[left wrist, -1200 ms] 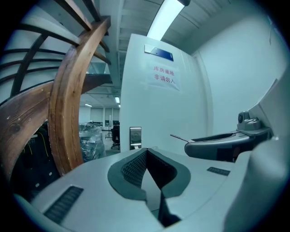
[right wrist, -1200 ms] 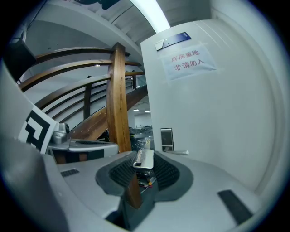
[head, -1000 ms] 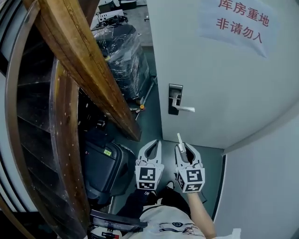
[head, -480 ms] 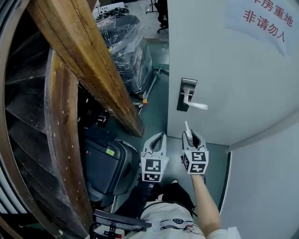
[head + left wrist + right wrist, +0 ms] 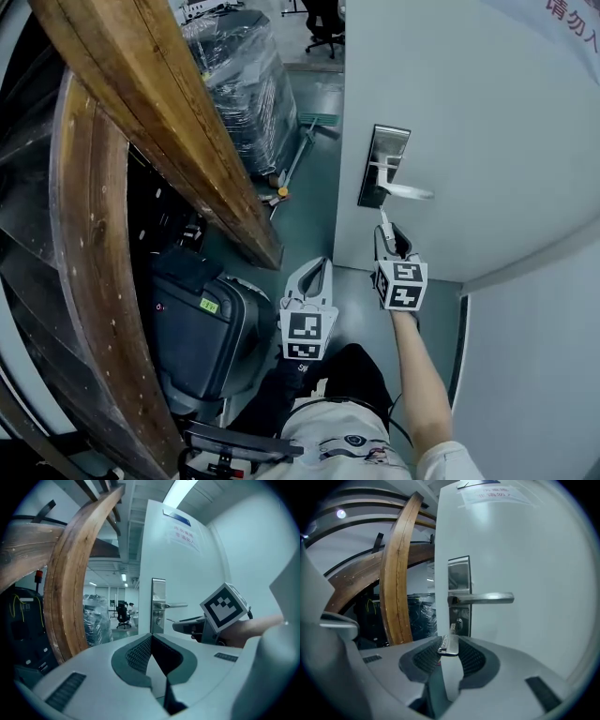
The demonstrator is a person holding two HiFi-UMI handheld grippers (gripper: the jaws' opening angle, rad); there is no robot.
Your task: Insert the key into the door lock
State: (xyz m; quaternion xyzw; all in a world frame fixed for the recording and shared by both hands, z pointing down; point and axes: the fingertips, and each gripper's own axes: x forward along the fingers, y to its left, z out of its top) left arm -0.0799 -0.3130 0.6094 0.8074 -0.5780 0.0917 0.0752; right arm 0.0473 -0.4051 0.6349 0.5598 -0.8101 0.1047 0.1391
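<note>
Key (image 5: pixel 449 645) | clamped in R hand-held gripper (image 5: pixel 388 234), tip near lock (image 5: pixel 459 622) | L hand-held gripper (image 5: pixel 317 267) jaws together

The grey-green floor (image 5: pixel 314 220) carries a black case (image 5: pixel 202 328) at its near left, just beside the foot of a slanting wooden beam (image 5: pixel 262 248). Farther back stand a plastic-wrapped stack (image 5: pixel 244 84) and an office chair (image 5: pixel 326 19).

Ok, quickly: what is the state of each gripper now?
Left gripper: jaws closed, empty.
Right gripper: closed on the key.
</note>
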